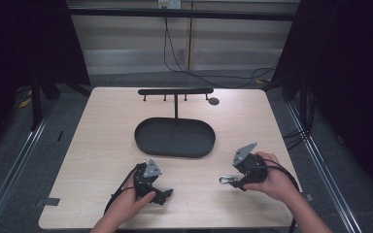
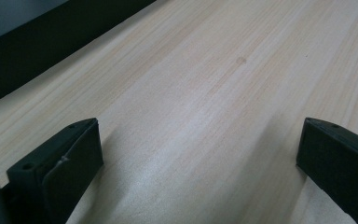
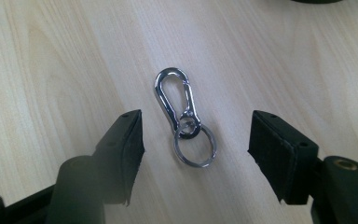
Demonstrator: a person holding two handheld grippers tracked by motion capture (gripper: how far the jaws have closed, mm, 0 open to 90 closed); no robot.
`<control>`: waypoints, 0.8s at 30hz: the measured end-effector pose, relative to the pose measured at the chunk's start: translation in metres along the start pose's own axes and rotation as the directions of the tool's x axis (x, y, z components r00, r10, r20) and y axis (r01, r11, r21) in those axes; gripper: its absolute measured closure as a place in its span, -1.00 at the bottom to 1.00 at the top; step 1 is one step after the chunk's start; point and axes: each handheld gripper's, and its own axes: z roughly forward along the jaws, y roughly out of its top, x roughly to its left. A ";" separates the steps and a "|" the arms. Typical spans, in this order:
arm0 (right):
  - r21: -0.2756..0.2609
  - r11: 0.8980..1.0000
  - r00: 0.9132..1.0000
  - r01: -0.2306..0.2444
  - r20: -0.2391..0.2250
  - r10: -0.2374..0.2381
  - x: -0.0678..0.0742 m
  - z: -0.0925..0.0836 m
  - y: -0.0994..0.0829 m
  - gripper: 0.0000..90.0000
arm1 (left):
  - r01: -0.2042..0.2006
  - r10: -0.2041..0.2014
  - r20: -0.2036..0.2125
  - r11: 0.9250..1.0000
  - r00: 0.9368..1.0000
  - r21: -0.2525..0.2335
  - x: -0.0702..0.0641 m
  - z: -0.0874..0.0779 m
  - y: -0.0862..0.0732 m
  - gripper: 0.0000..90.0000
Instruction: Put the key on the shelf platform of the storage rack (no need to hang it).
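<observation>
Right tool (image 3: 196,140) wide apart around the clip (image 3: 184,116) lying flat mid-frame on the desk (image 1: 102,145) — left tool (image 2: 200,158) also apart, lower left, over bare wood.

Wooden table (image 1: 102,145), oval tray (image 1: 175,138), carabiner keyring (image 3: 182,116)

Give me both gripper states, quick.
Left gripper: open, empty, over bare table.
Right gripper: open, fingers either side of the carabiner keyring, not gripping it.

Black left gripper (image 1: 162,195); black right gripper (image 1: 232,180); grey three-cornered plates; trailing cables.
</observation>
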 end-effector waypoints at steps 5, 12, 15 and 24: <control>0.039 0.999 1.000 0.002 -0.019 -0.001 0.002 0.002 0.009 -0.14 | -0.001 0.001 0.000 1.000 1.000 0.001 0.000 0.000 0.000 -1.00; 0.068 0.997 0.999 0.027 -0.034 -0.025 0.003 0.004 0.015 -0.04 | -0.002 0.002 -0.001 1.000 1.000 0.001 0.000 0.000 0.000 -1.00; 0.082 0.996 0.999 0.028 -0.032 -0.025 0.004 0.005 0.018 -0.03 | -0.002 0.002 -0.001 1.000 1.000 0.001 0.000 0.000 0.000 -1.00; 0.117 0.991 0.997 0.058 -0.056 -0.051 0.006 0.013 0.026 0.09 | -0.001 0.001 0.000 1.000 1.000 0.001 0.000 0.000 0.000 -1.00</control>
